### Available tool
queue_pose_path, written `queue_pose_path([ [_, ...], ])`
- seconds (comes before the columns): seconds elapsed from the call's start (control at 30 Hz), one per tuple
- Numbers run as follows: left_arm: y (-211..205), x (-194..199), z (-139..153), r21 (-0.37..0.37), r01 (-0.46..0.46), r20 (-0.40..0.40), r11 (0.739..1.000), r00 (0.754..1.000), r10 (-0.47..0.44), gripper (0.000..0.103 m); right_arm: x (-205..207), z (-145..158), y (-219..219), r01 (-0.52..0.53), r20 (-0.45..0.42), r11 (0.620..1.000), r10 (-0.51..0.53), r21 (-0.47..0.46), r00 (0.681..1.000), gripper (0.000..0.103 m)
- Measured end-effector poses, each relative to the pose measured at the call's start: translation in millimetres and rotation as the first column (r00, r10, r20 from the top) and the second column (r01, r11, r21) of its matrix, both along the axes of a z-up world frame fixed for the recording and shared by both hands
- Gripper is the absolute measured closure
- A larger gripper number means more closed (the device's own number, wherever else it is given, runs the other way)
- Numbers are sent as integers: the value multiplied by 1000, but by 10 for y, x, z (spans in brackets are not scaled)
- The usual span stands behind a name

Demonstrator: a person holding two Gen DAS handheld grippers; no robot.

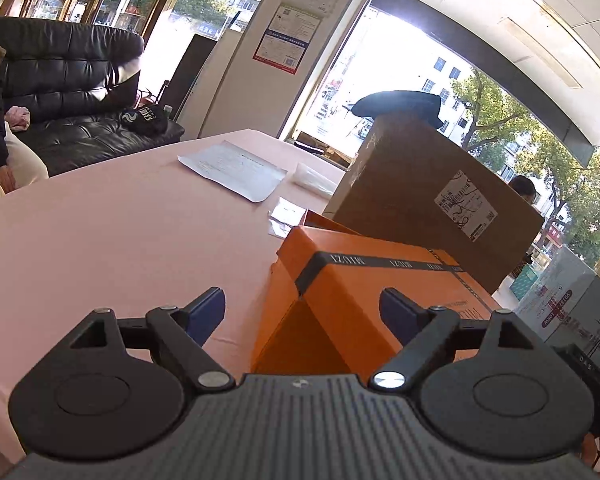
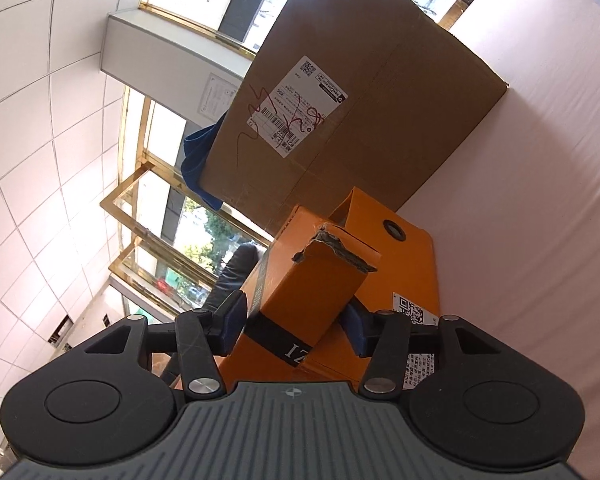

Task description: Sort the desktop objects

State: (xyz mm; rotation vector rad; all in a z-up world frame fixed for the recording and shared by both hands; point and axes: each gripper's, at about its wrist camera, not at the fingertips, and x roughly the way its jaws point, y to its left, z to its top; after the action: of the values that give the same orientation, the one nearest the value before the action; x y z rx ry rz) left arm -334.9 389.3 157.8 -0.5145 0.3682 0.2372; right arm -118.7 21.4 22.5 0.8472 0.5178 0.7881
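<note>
A pink cloth is covering the desk (image 1: 100,240), smooth with faint creases. The largest thing on it is a plain brown carton (image 1: 432,200), corrugated card with a taped seam, standing behind the orange boxes; it is carrying a white shipping label (image 2: 296,106) with barcodes, QR codes and red pen scribbles, the print too small to read. A dark blue cloth (image 1: 396,106) is lying on top of the carton.

Just in front of the carton, an orange box (image 1: 380,280) of matte card is resting on the desk. A black band is wrapping around it with repeated pale lettering that is showing upside down and looks like "MIUZI", though this is uncertain. In the right wrist view a round black hole and a white QR sticker are showing on another orange box (image 2: 396,272) behind the lid.

The right claw (image 2: 296,322) is closing on an orange lid (image 2: 312,280), a box-shaped piece with a torn grey corner edge and a black band reading "IZ"; both blue pads are pressing its sides, holding it tilted above the boxes.

The left claw (image 1: 302,310) is hanging wide open, gripping nothing, its blue pads straddling the near edge of the orange box.

A white sheet (image 1: 232,172) is lying flat farther across the desk.
</note>
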Motion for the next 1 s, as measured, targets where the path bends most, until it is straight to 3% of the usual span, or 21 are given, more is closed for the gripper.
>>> queue_pose_path([
  [0.1, -268, -226, -75, 47, 16, 11, 999, 1000, -17, 20, -38, 4, 15, 19, 30, 1000, -19, -19, 999, 54],
  [0.2, -557, -325, -111, 91, 102, 36, 991, 994, -106, 20, -83, -8, 15, 35, 46, 999, -34, -24, 998, 54],
  [0.3, -756, -359, -128, 86, 206, 68, 975, 975, -212, 20, -92, -14, 12, 41, 49, 999, -39, -29, 998, 53],
  [0.4, -874, -265, -145, 93, 231, 43, 968, 971, -236, 20, -83, -45, 5, 38, 37, 999, -37, -26, 999, 51],
  [0.6, -916, 16, -276, 100, 210, -31, 973, 978, -208, 21, -77, -44, -23, 35, 35, 999, -34, -27, 999, 50],
  [0.63, -905, 34, -290, 98, 207, -34, 973, 978, -204, 21, -72, -41, -29, 38, 32, 999, -37, -38, 999, 43],
  [0.67, -899, 59, -295, 101, 194, -38, 976, 981, -191, 21, -74, -38, -47, 52, 31, 998, -51, -45, 998, 28],
  [0.73, -886, 106, -296, 115, 165, -42, 980, 986, -161, 22, -82, -31, -87, 82, 30, 995, -80, -51, 996, 17],
  [1.0, -775, 198, -313, 97, 136, -44, 986, 990, -133, 22, 53, -73, -240, 174, -29, 978, -179, -110, 984, 15],
])
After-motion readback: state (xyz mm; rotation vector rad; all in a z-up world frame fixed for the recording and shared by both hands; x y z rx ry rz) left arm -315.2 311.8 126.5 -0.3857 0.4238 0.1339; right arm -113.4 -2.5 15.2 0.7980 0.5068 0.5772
